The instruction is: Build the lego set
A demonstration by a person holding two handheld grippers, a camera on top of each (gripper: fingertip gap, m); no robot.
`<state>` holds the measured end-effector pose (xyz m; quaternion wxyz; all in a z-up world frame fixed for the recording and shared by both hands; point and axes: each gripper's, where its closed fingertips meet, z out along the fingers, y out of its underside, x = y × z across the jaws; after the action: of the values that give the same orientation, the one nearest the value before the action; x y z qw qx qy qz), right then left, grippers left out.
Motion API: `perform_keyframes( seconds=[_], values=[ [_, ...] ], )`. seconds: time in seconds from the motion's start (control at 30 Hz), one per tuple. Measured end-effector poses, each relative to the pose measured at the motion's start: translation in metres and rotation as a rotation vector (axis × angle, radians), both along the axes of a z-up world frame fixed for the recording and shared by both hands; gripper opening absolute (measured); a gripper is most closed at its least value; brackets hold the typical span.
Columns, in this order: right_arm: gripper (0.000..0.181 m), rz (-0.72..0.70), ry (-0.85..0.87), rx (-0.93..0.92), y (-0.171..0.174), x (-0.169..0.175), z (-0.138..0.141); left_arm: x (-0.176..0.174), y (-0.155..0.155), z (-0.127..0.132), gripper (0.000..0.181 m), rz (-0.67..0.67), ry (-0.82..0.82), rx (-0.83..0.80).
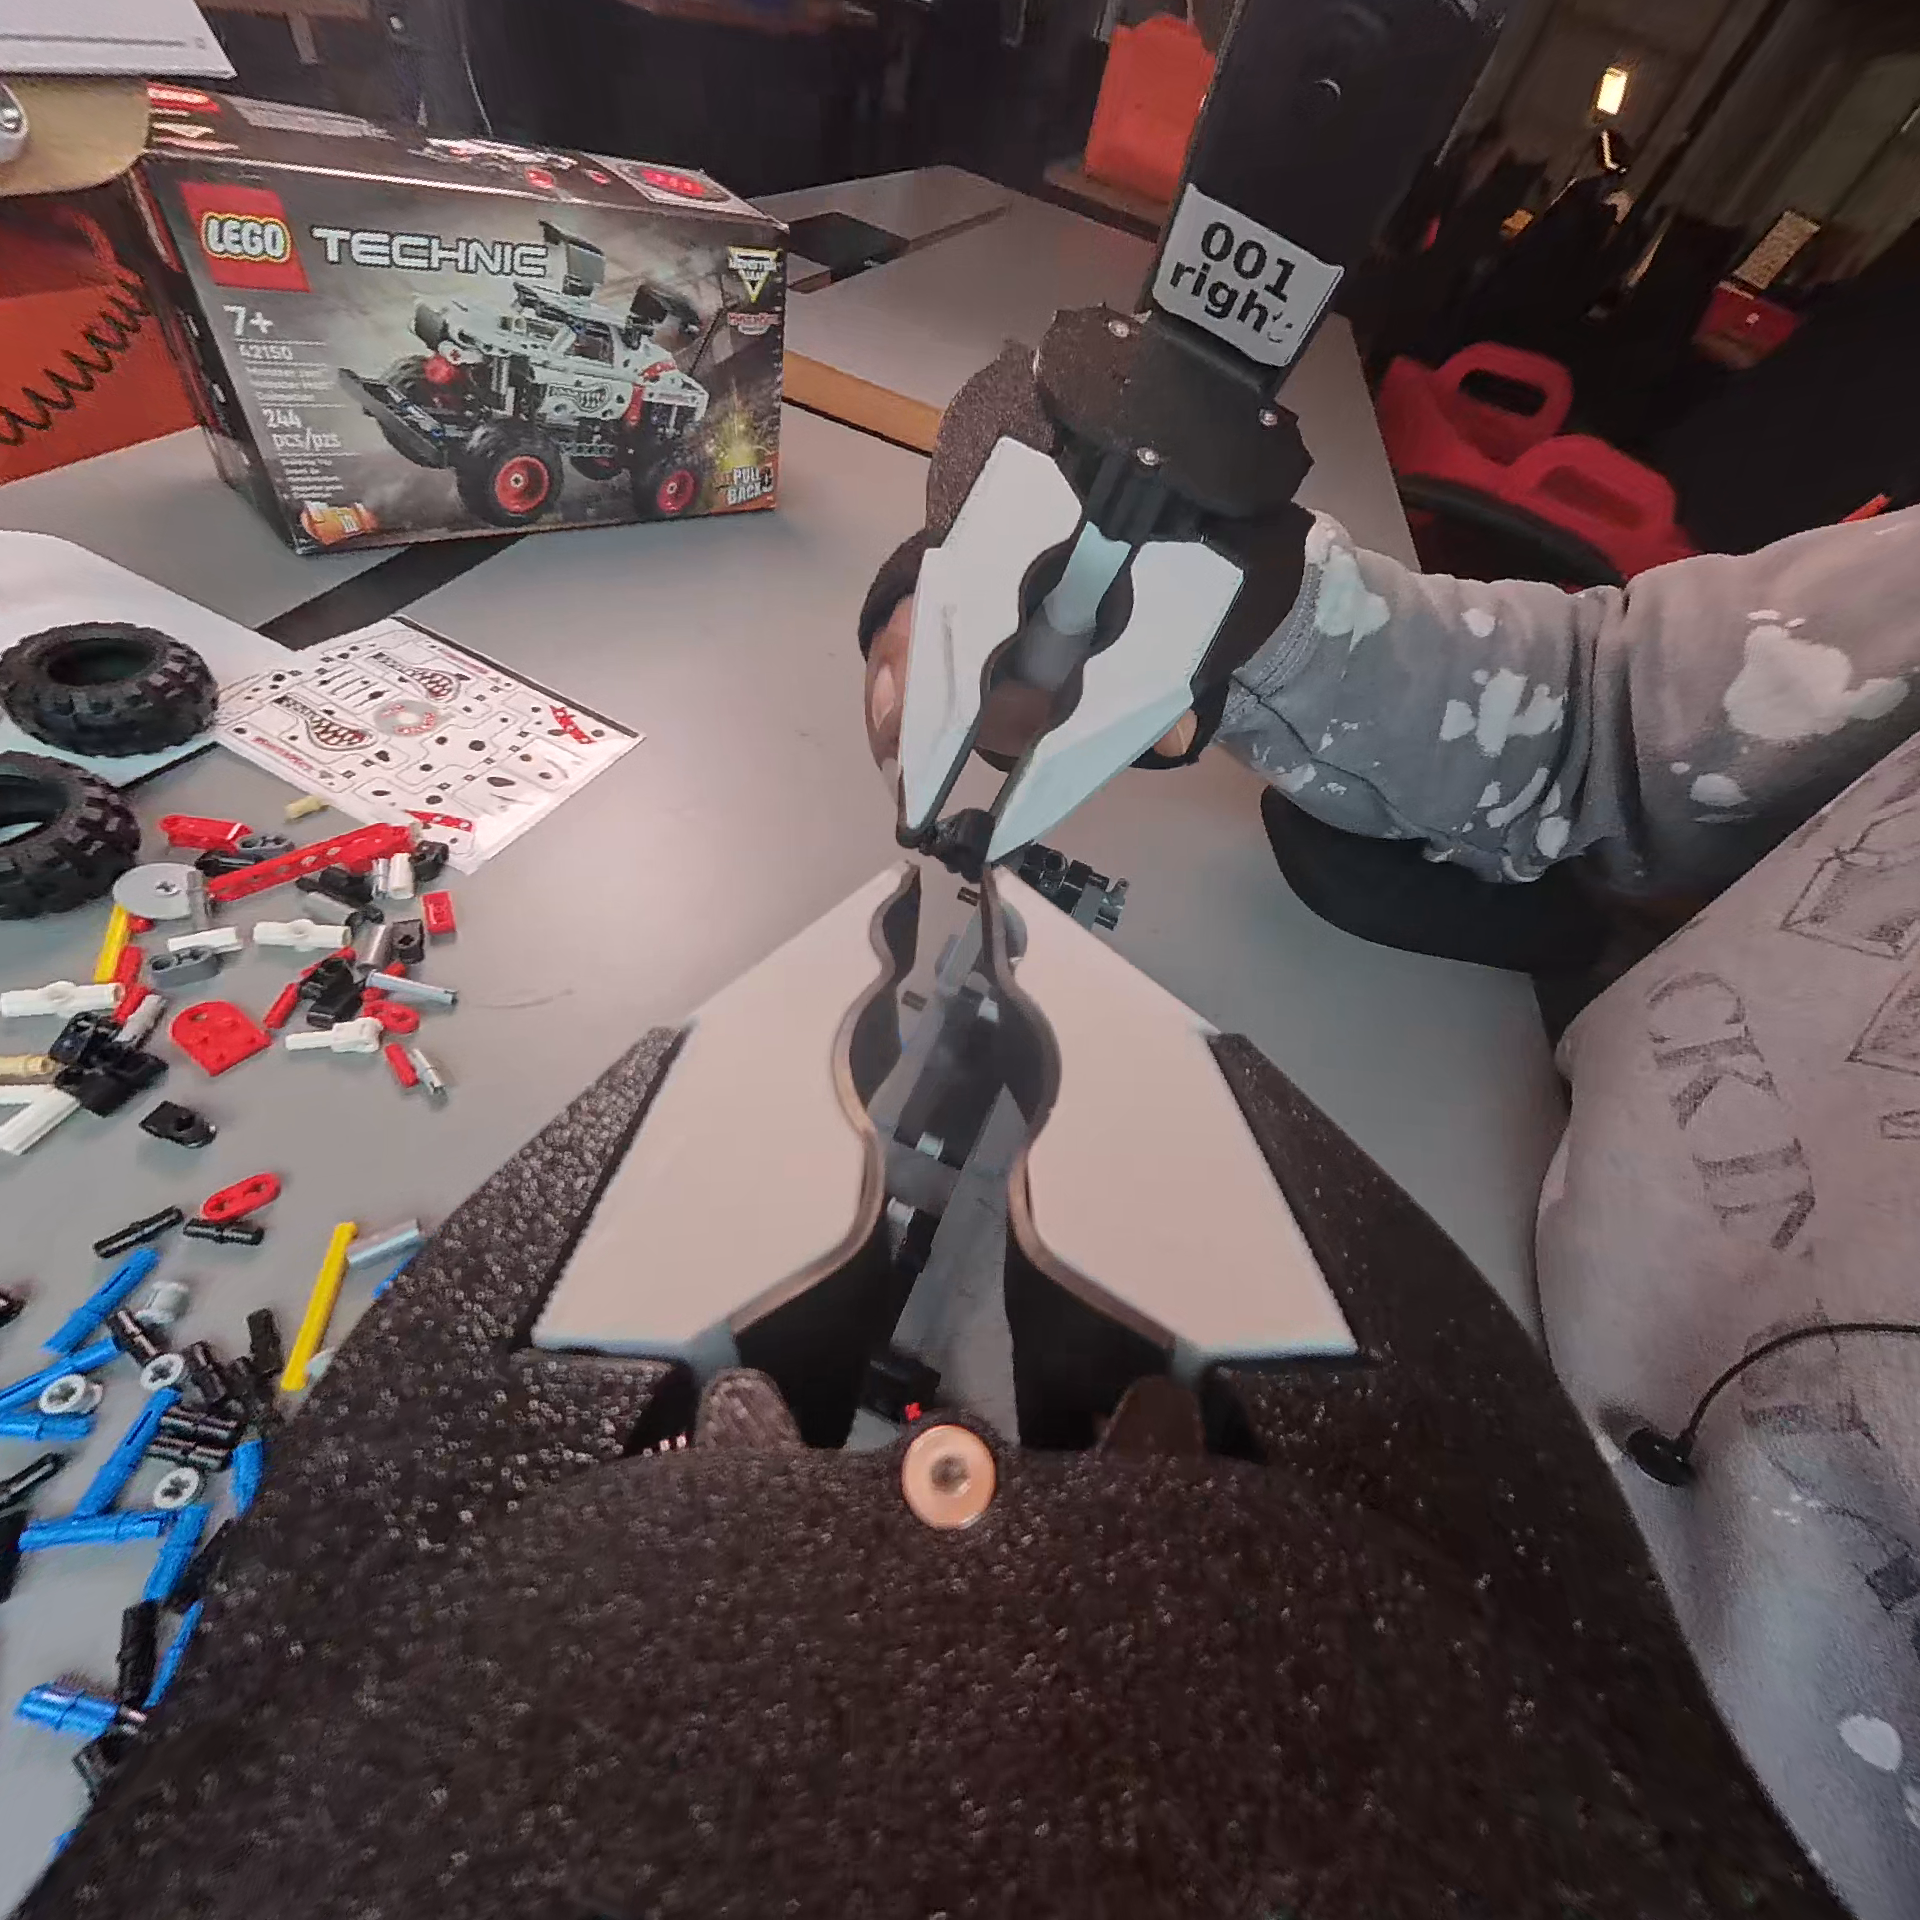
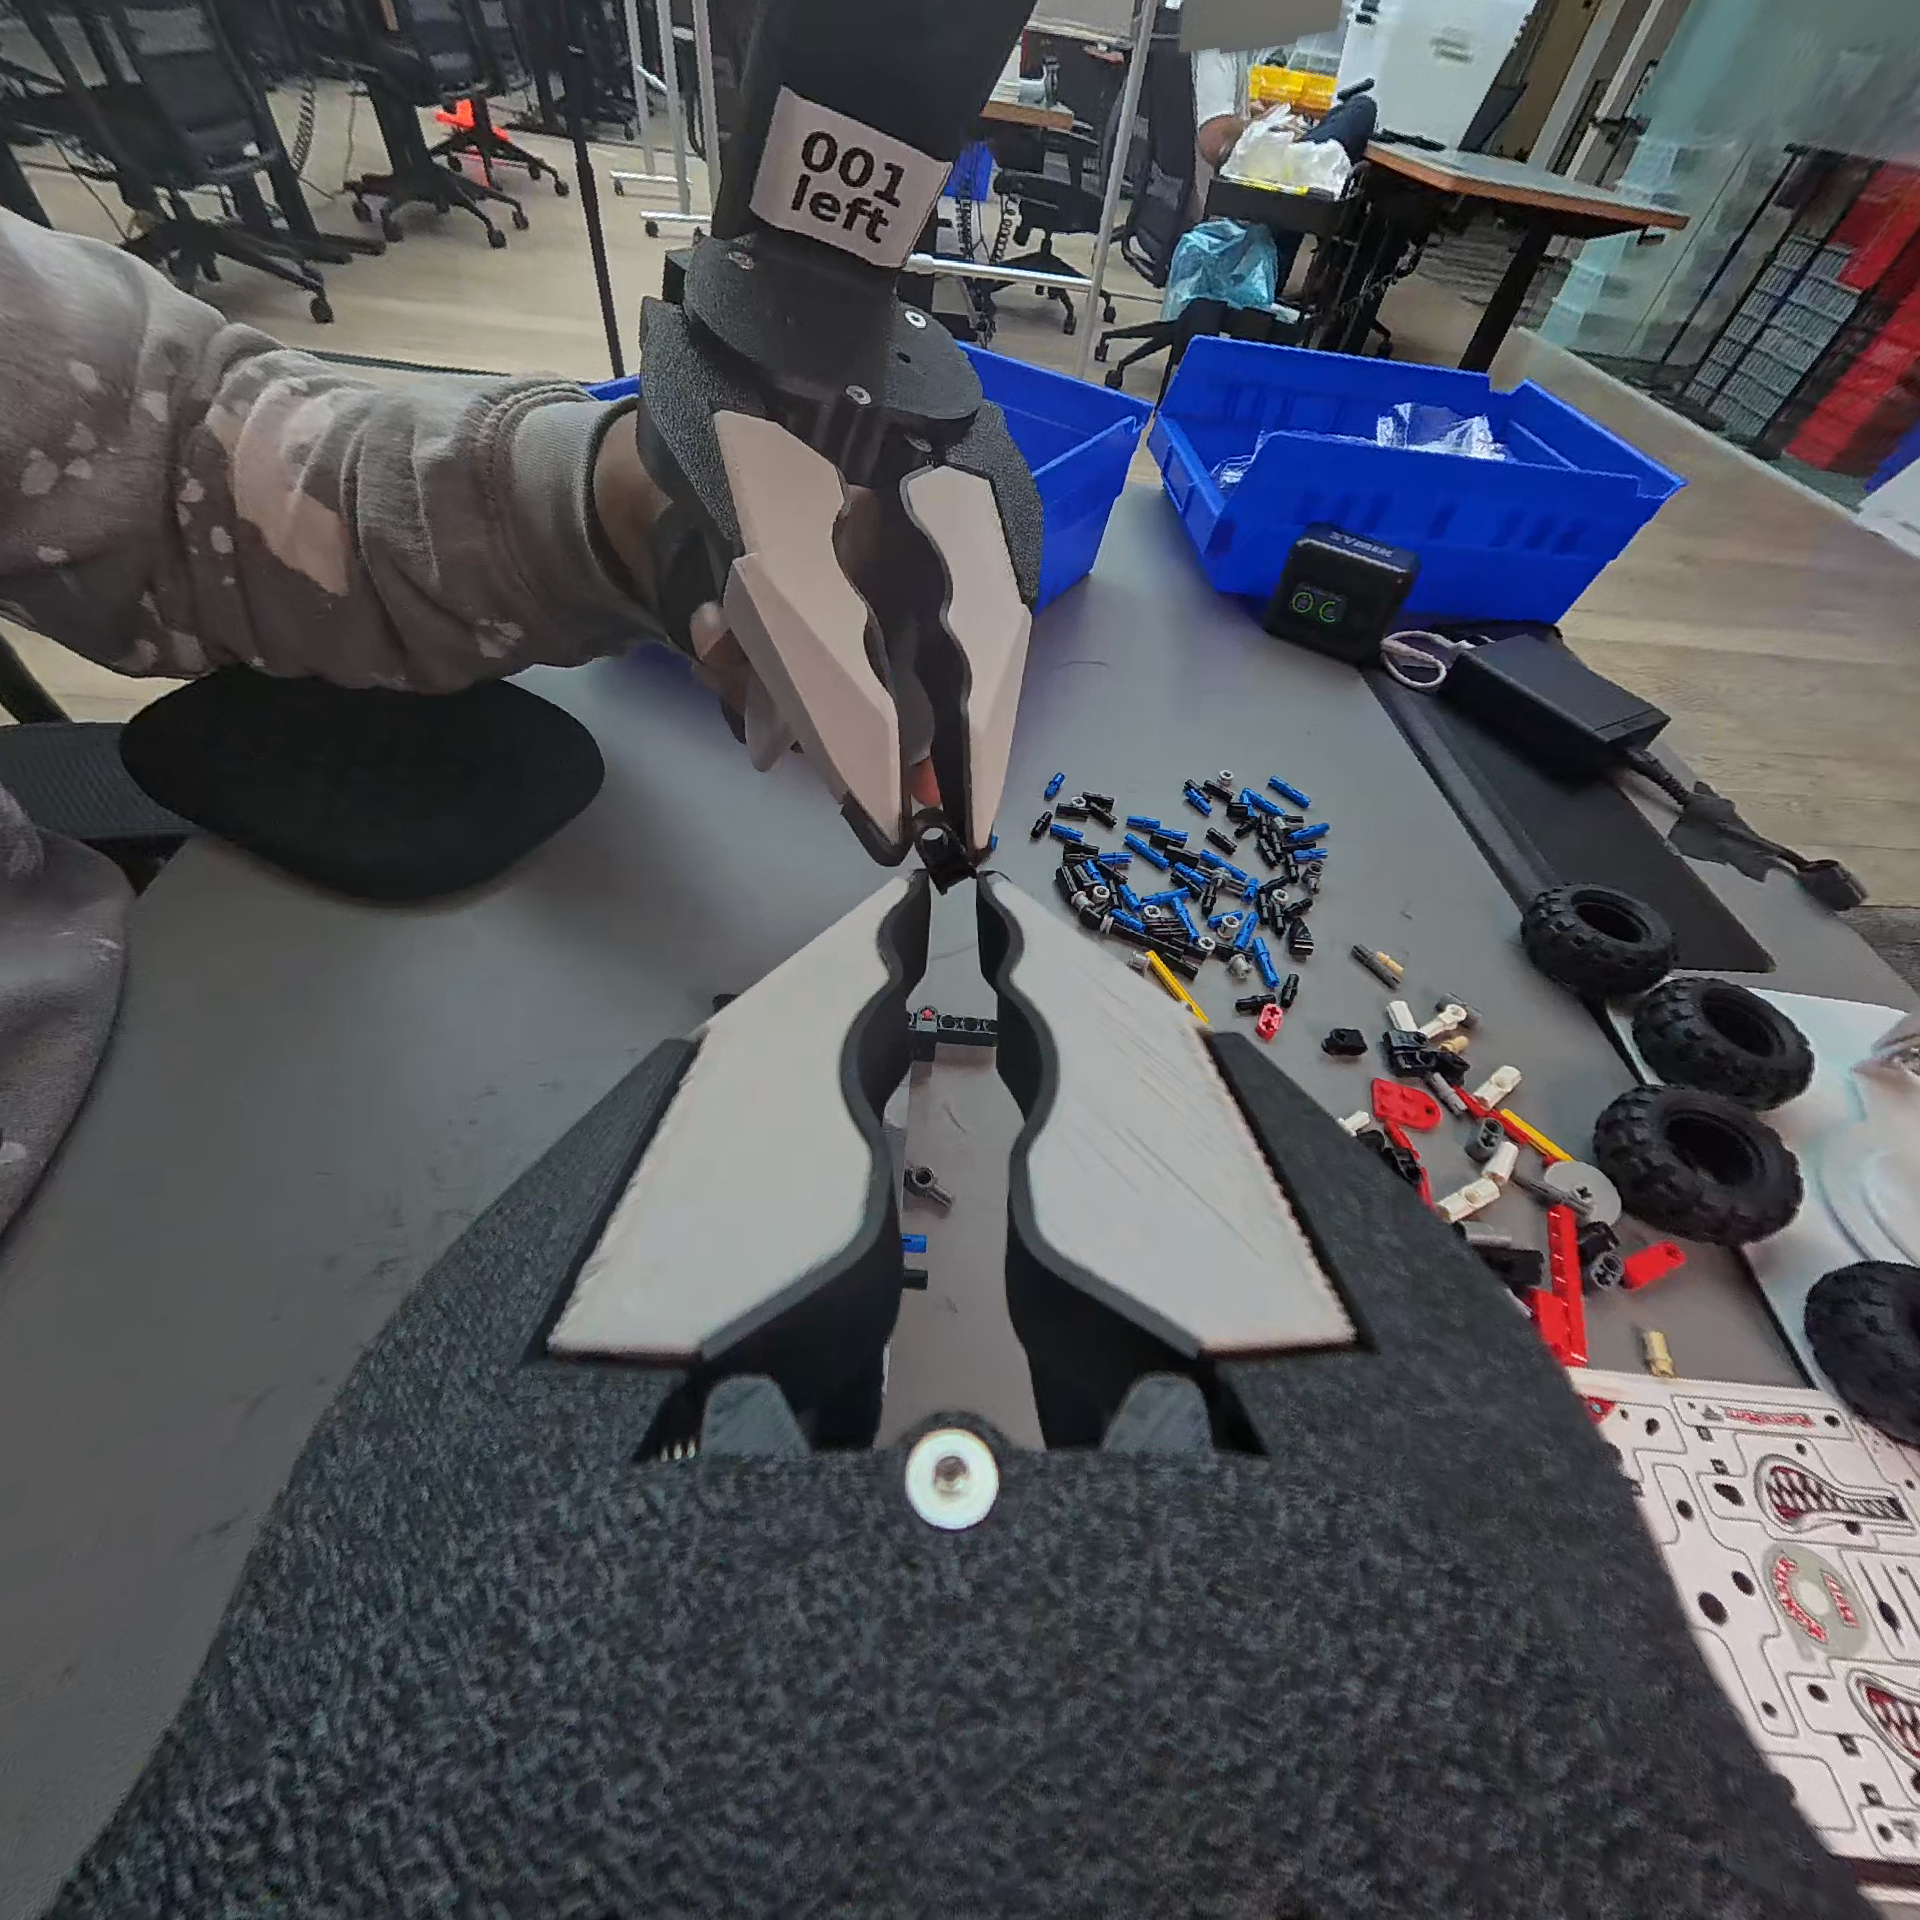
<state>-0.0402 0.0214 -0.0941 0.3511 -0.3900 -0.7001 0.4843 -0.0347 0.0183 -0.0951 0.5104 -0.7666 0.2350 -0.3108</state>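
— Black plastic, that's what sits where the two tips meet: a small black connector piece (image 2: 940,847) with a round hole, pinched at the tips of the left gripper (image 2: 928,854), which comes down from above in the right wrist view.

— And the right gripper (image 1: 948,844)?

— Its fingers are drawn nearly together on a small black piece at their tips, touching the left one's tips. Whether both clamp the same piece, I cannot tell.

— Anything between the left gripper's own fingers?

— A grey and black lego assembly (image 1: 940,1091) shows in that gap, blurred; held or lying below, I cannot tell.

— What lies around them?

— A grey table (image 2: 364,1091). Just beside, a scatter of blue and black pins (image 2: 1184,873); farther off, red, white and yellow pieces (image 1: 260,966), black tyres (image 2: 1694,1164), a sticker sheet (image 1: 426,727) and the set's box (image 1: 468,353). Two blue bins (image 2: 1403,488) stand at the far edge, with a black cushion (image 2: 364,779) under the left sleeve.

— The room?

— Office chairs, desks and a wooden floor behind.
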Motion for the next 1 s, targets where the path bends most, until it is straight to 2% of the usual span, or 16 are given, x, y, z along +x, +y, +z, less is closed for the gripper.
perform_keyframes(
  seconds=[0.07, 0.17, 0.23, 0.33, 0.53, 0.6, 0.7, 0.83, 1.0],
  values=[
    [0.008, -0.015, -0.004, 0.018, 0.002, 0.0, -0.002, 0.005, -0.001, 0.001, 0.018, -0.021, -0.007, 0.003],
    [0.007, -0.012, 0.001, 0.01, 0.001, 0.002, -0.002, 0.004, 0.003, 0.004, 0.007, -0.004, -0.008, 0.018],
    [0.0, -0.007, -0.009, 0.04, -0.002, 0.003, -0.006, 0.005, 0.005, 0.008, 0.003, 0.003, -0.01, 0.039],
    [0.02, -0.033, -0.021, 0.039, 0.0, 0.004, -0.008, -0.002, 0.011, 0.003, 0.002, 0.046, 0.044, 0.037],
    [0.022, -0.12, -0.058, 0.02, 0.03, 0.028, -0.016, -0.078, 0.031, -0.043, 0.002, 0.389, 0.427, -0.029],
    [0.031, -0.134, -0.103, 0.006, 0.037, 0.042, -0.025, -0.102, 0.032, -0.059, 0.003, 0.493, 0.525, -0.086],
    [0.054, -0.105, -0.193, -0.03, 0.035, 0.066, -0.043, -0.122, 0.033, -0.075, 0.003, 0.586, 0.614, -0.147],
    [0.081, -0.063, -0.298, -0.058, 0.025, 0.09, -0.061, -0.131, 0.036, -0.092, 0.003, 0.602, 0.673, -0.183],
    [0.092, -0.097, -0.399, 0.099, 0.022, 0.088, -0.096, -0.131, 0.038, -0.097, 0.003, 0.597, 0.677, -0.184]
  ],
)
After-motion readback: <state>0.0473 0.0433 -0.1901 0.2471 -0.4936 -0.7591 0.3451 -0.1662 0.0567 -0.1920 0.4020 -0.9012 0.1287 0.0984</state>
